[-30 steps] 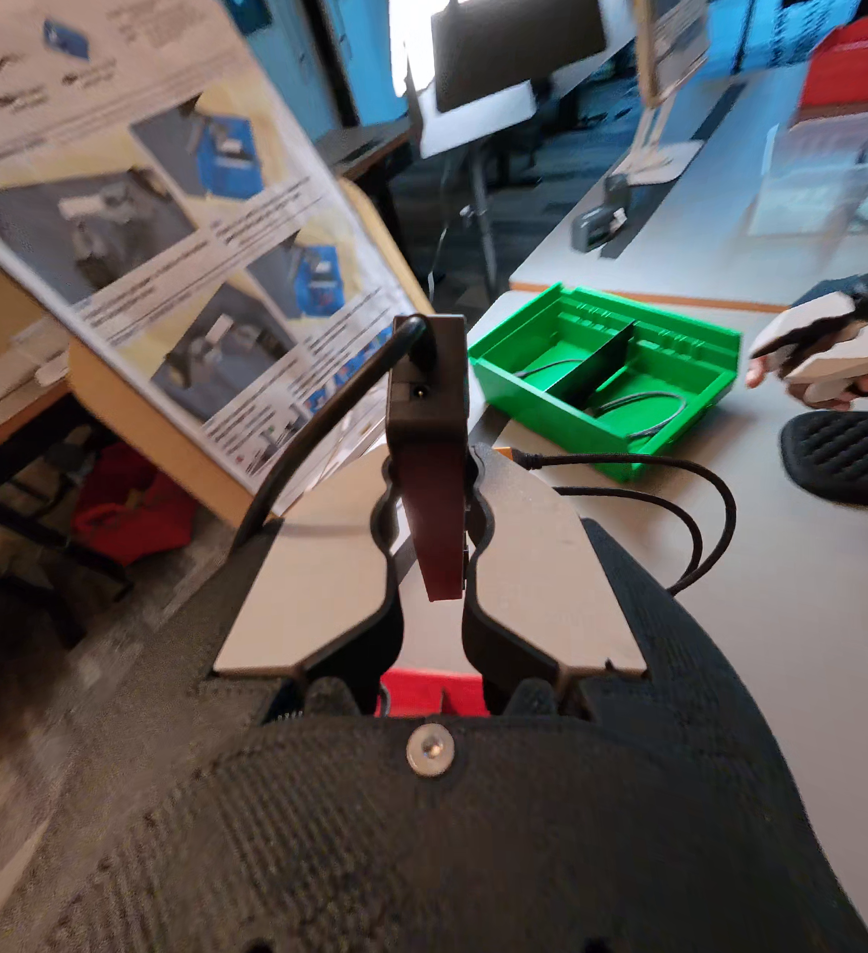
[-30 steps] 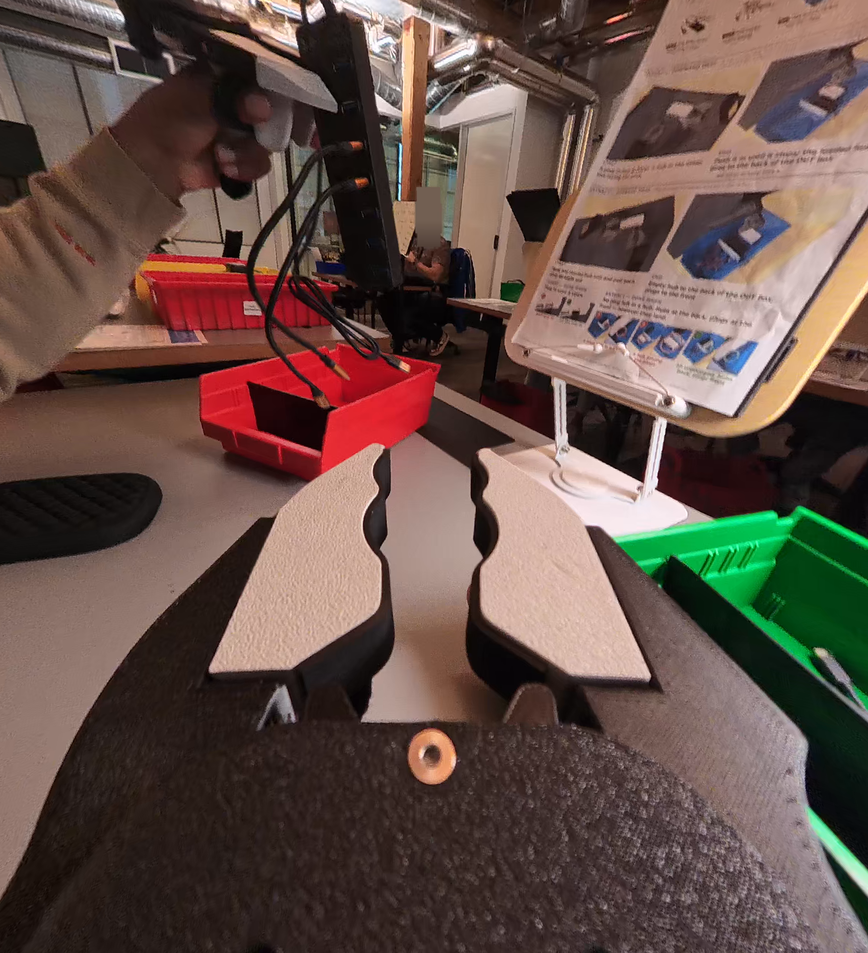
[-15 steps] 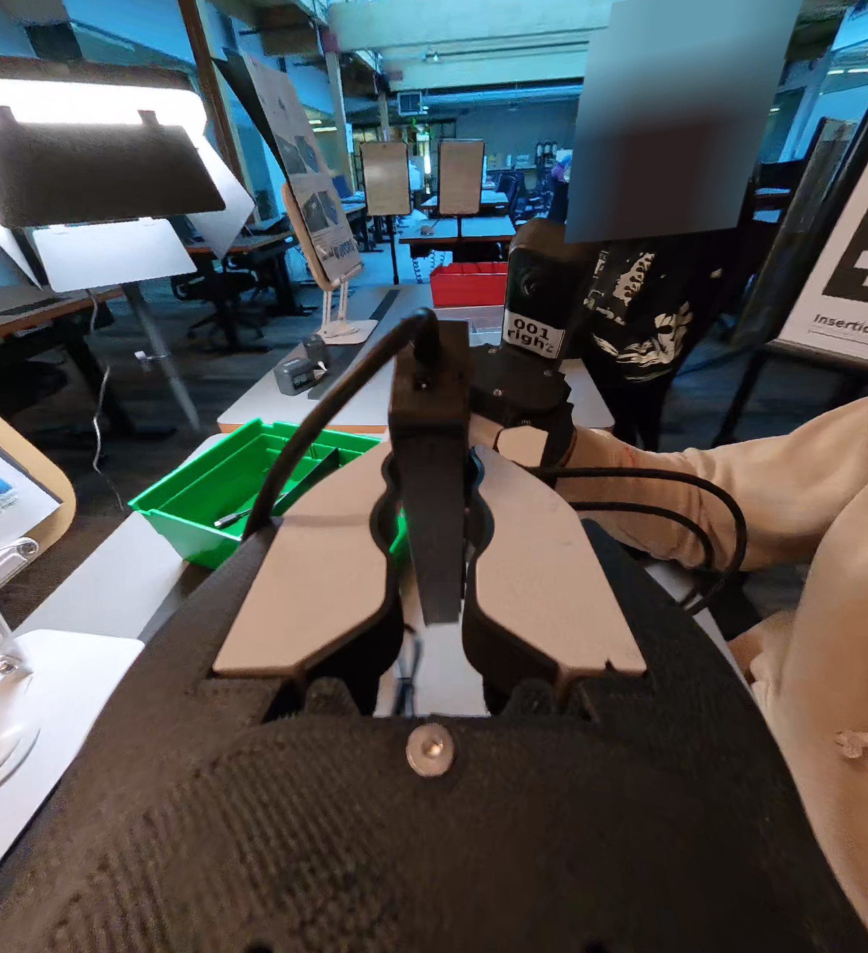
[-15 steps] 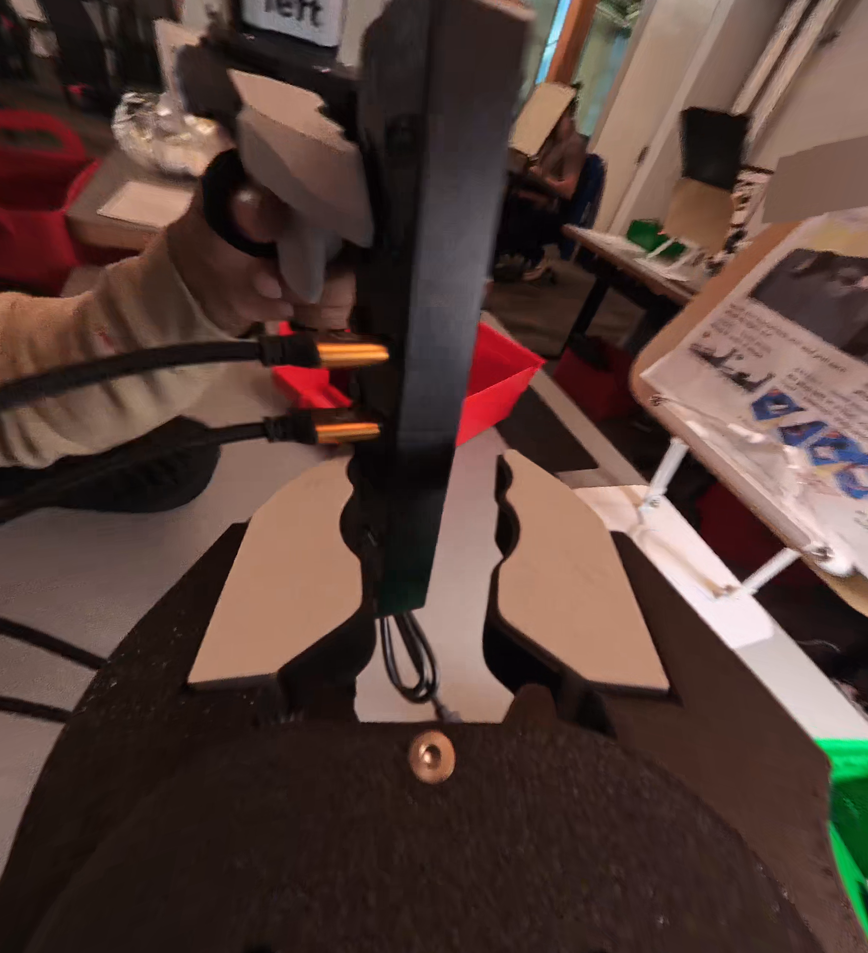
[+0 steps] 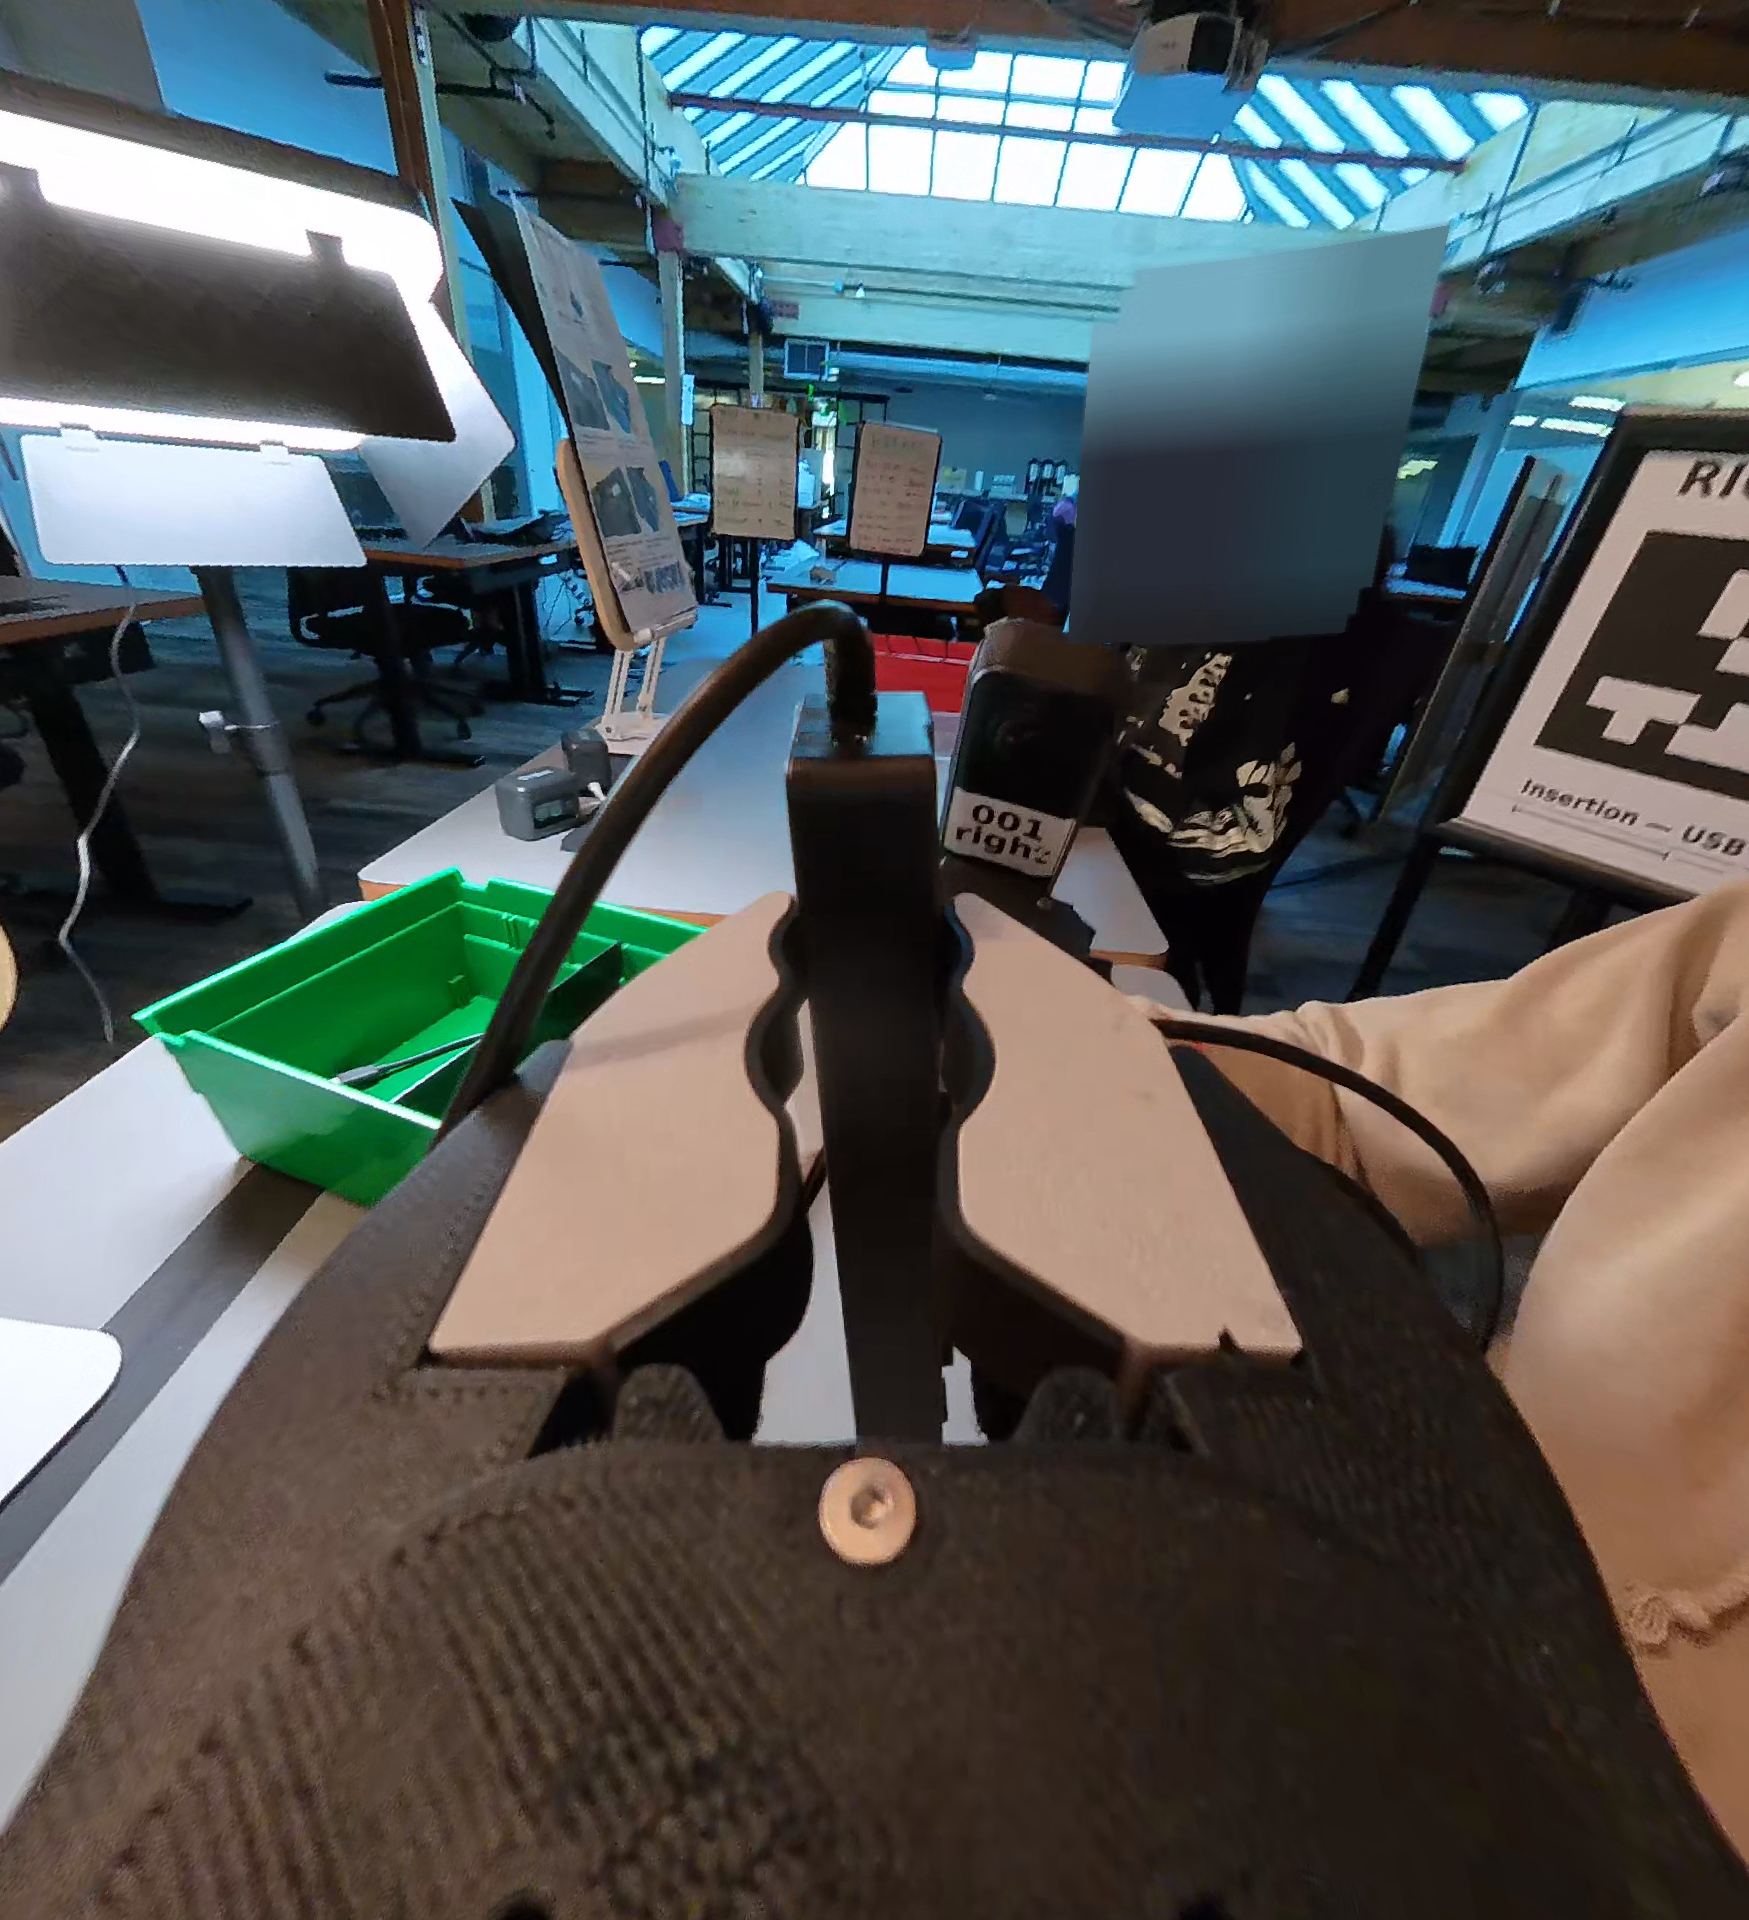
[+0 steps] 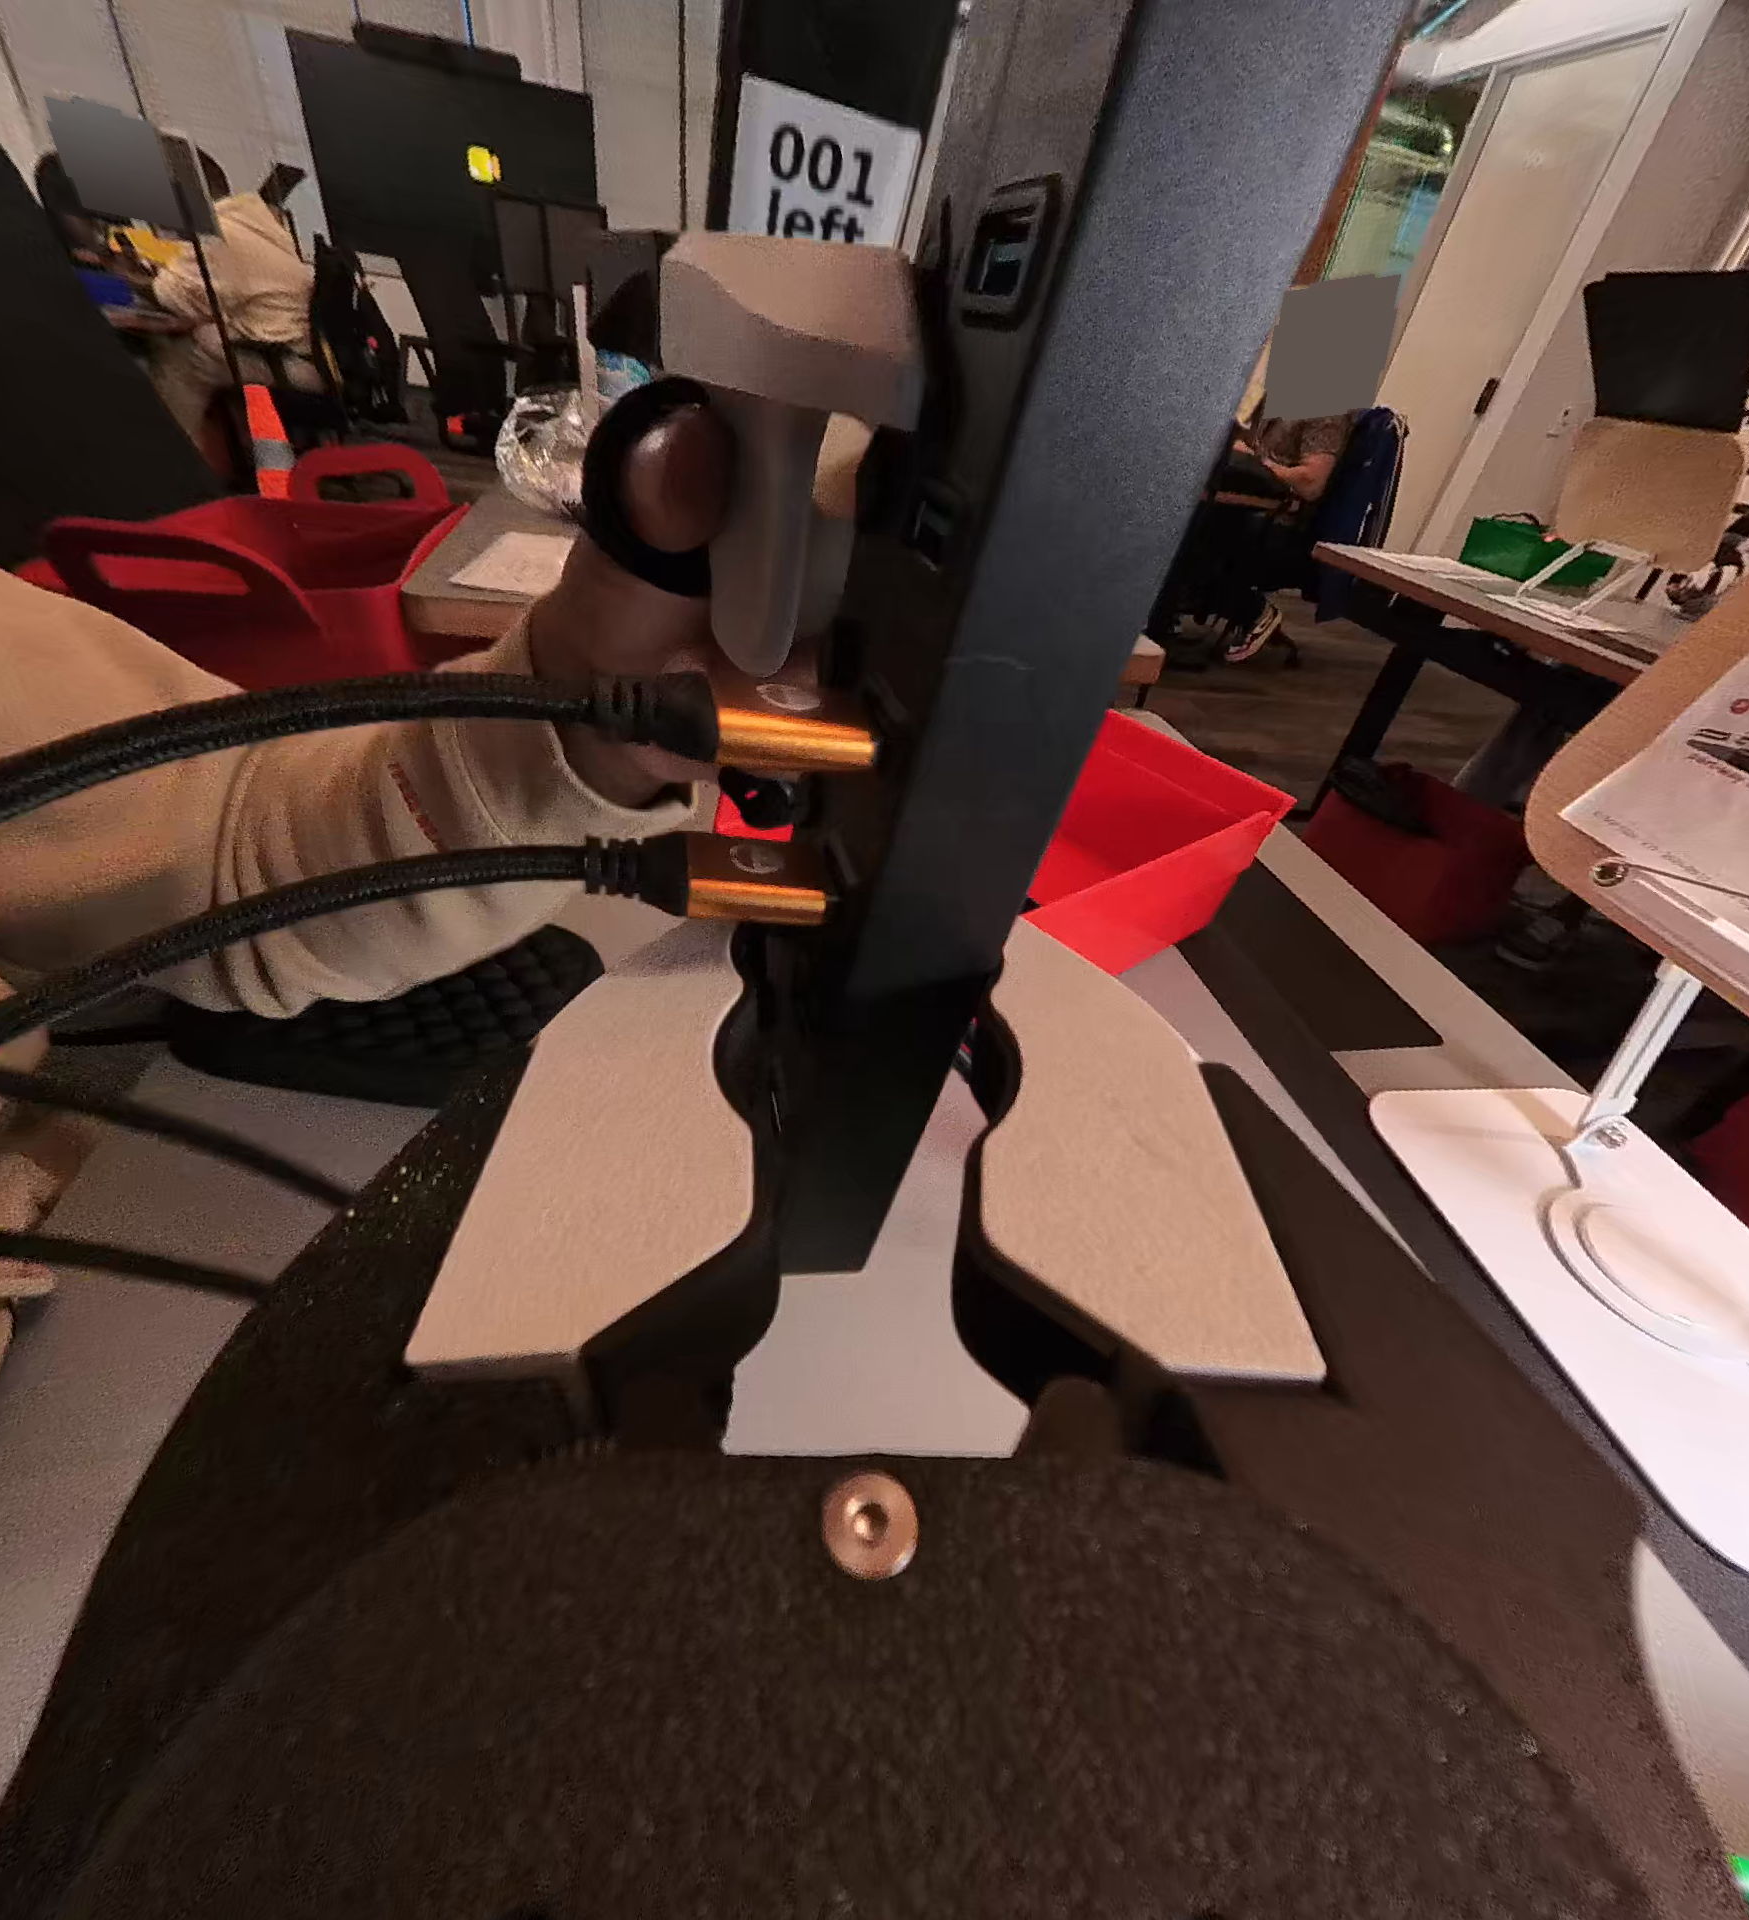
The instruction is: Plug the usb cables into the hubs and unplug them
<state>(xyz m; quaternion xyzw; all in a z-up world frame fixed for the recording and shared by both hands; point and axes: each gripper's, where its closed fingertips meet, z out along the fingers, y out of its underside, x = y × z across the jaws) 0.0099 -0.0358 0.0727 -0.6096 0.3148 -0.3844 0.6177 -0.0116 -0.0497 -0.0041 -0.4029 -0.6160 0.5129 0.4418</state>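
**Hub passed toward the right hand-held gripper**

A second ago the left hand-held gripper (image 5: 870, 1049) held the hub (image 5: 865, 935) out over the table (image 5: 70, 1195) alone, with the right hand-held gripper (image 6: 865, 1112) standing apart and empty. Now the two face each other, and the hub's lower end has come in between the right one's fingers (image 6: 1130, 1184). That reads as a handover or a two-handed brace, so that the plugs can be pulled.

The left hand-held gripper is closed tight on the hub's narrow edges. The right one stands part open around the hub; its left finger looks to be touching, but a gap shows on the other side, so I doubt it grips yet.

The hub hangs in the air above the table, long axis near upright, with its own lead (image 5: 641, 831) leaving the top. Two gold-tipped USB cables (image 6: 787, 738) sit in its ports, pointing sideways toward the person's sleeve (image 6: 174, 831).
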